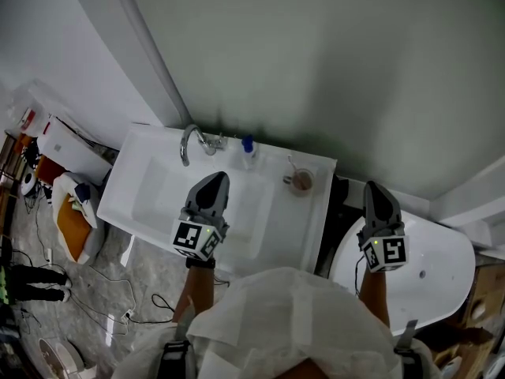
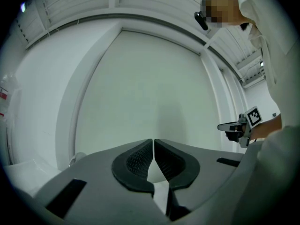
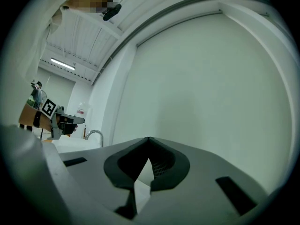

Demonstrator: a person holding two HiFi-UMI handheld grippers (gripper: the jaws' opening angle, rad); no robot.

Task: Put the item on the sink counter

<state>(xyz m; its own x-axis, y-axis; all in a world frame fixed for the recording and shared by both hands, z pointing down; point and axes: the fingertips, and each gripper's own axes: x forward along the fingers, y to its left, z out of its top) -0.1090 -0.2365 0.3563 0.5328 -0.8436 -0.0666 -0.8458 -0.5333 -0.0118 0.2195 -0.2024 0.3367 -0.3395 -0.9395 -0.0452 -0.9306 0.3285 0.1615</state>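
A white sink counter stands against the pale wall, with a chrome faucet at its back edge. A small blue-capped bottle and a brownish cup stand on the counter. My left gripper hovers over the basin, tilted up toward the wall, shut with nothing in it. My right gripper hangs right of the counter, above a white tub, and its jaws meet at the tips with nothing between them. Each gripper view shows mostly bare wall.
A white rounded tub lies right of the counter, across a dark gap. On the floor at left are an orange-and-white bag, a white box, cables and a fan. The faucet shows in the right gripper view.
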